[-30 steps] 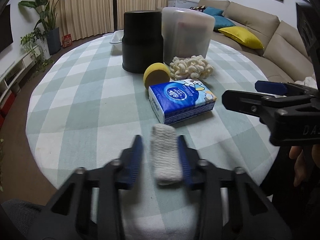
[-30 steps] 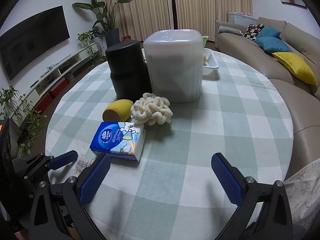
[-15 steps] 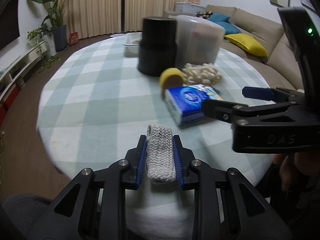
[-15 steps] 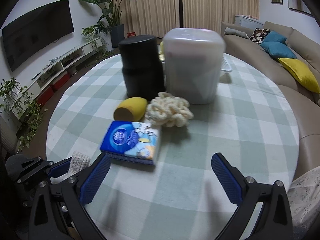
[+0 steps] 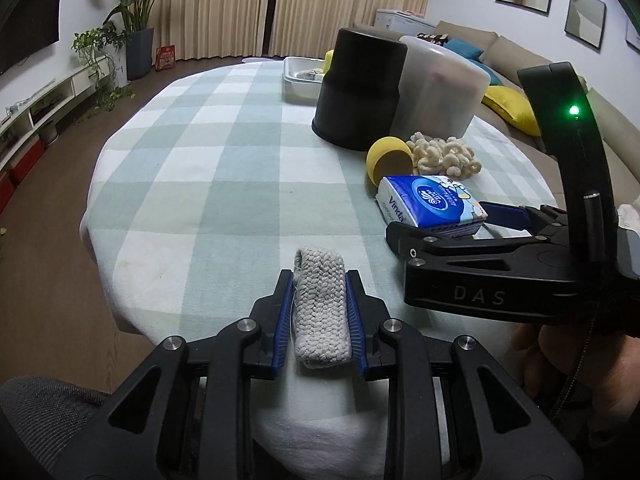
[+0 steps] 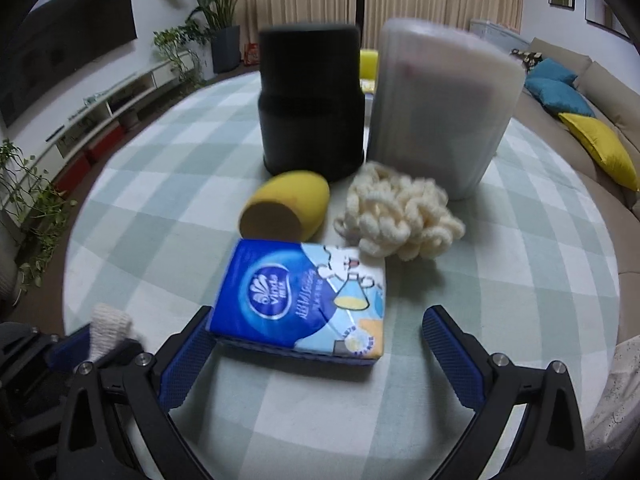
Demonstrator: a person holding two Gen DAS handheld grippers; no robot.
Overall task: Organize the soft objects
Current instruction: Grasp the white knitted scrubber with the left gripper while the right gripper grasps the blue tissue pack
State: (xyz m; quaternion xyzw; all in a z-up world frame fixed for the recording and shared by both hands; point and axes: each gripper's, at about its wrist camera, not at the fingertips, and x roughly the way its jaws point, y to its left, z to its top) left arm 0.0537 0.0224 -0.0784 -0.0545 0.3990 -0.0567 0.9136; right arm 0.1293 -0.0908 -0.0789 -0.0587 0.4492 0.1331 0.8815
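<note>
The knitted cloth roll (image 5: 320, 308), which lay loose on the worktop (image 5: 208, 184) between parted fingers a second ago, is now clamped by the left hand-held gripper (image 5: 319, 312) and appears raised clear of the cloth-covered surface. The first soft object is therefore judged to be secured and ready for transfer. The right hand-held gripper (image 6: 316, 344) has been advanced to the tissue pack (image 6: 304, 300); its fingers are spread wide apart, one pad (image 6: 188, 356) lying just beside the pack's left edge, the other well clear on the right. Nothing is held by it. The yellow sponge (image 6: 288, 210) and the cream loop bundle (image 6: 396, 220) remain in front of the black container (image 6: 310, 104) and the translucent container (image 6: 440, 108).
</note>
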